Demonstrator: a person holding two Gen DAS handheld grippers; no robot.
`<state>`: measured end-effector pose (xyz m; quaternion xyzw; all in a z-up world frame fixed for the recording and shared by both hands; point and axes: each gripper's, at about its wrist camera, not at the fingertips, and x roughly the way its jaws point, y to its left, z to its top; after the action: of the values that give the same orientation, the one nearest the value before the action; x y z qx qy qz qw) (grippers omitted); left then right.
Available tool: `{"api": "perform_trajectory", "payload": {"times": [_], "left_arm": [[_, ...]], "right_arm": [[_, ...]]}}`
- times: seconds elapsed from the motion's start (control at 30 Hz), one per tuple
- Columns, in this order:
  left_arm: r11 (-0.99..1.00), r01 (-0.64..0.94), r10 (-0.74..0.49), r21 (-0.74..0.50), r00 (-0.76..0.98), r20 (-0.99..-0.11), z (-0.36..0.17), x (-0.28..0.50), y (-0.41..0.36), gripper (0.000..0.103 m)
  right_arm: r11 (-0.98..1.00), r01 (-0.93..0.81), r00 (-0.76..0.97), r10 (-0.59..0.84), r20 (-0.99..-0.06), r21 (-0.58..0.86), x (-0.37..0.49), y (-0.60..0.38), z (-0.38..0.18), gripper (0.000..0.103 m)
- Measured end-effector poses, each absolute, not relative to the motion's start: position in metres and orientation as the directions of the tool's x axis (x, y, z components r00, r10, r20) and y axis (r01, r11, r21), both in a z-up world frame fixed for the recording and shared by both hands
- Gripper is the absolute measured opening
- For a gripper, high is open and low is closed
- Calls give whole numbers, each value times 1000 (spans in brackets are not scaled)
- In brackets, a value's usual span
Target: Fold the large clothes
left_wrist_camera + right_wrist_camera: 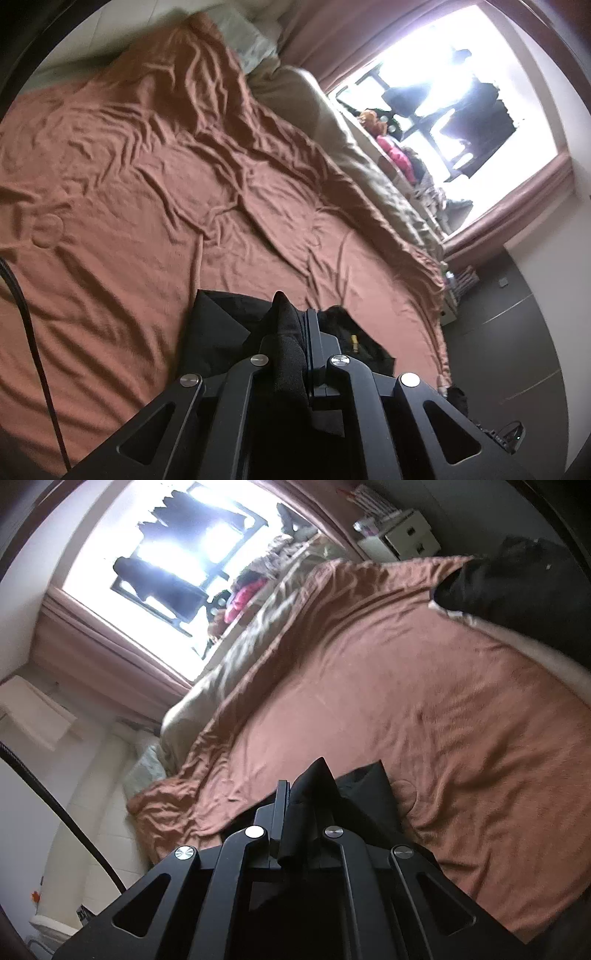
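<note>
A bedroom with a bright window (424, 92) behind pinkish curtains; most of both views is taken up by a bed under a rumpled rust-brown blanket (166, 177), with a beige quilt (332, 122) bunched along its far side.

The task's thing, a large black fabric garment (225, 325), hangs in front of both cameras above the near part of the blanket. The left tongs (299, 332) are pinched tight on a peak of its cloth, and the right tongs (295, 794) are likewise clamped on another bunched edge, with nothing else between the jaws.

Risks, as I judge them: each grip holds only a narrow fold, so a quick swing or the garment's weight could pull the cloth out of one pair. If the two held points are not matching corners, the fold will land skewed. The wrinkled blanket may drag the cloth and crease it as it is laid down. A dark cable (33, 325) trails near the left side and could snag.
</note>
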<state>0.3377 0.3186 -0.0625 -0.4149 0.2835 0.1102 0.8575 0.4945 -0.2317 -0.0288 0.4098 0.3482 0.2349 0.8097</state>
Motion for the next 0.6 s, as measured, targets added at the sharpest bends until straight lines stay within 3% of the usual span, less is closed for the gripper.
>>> {"api": "perform_trajectory", "payload": {"times": [0.1, 0.13, 0.17, 0.2, 0.23, 0.27, 0.3, 0.6], "left_arm": [[626, -450, -54, -637, 790, -611, -82, 356, 324, 9], [628, -457, -58, -630, 780, -623, -88, 362, 325, 14], [629, -459, -60, -628, 776, -628, -91, 366, 325, 32], [629, -457, -66, -629, 775, -629, -95, 369, 325, 56], [631, -457, -62, -627, 776, -628, -96, 371, 325, 67], [639, -456, -47, -620, 781, -623, -96, 371, 325, 82], [650, -455, -31, -609, 785, -619, -95, 370, 324, 87], [752, -506, 45, -422, 679, -733, -112, 358, 327, 87]], "right_arm": [[576, -65, 631, 657, -413, 815, 513, -221, -34, 5], [593, -54, 633, 643, -432, 803, 516, -219, -33, 12], [616, -41, 642, 620, -451, 787, 521, -218, -32, 19], [628, -36, 653, 604, -457, 778, 524, -217, -30, 41], [628, -34, 662, 597, -453, 778, 526, -217, -27, 65], [628, -35, 669, 593, -448, 778, 526, -216, -25, 73], [636, -38, 679, 582, -447, 770, 526, -215, -22, 76], [781, -57, 611, 520, -597, 622, 528, -206, -23, 76]]}}
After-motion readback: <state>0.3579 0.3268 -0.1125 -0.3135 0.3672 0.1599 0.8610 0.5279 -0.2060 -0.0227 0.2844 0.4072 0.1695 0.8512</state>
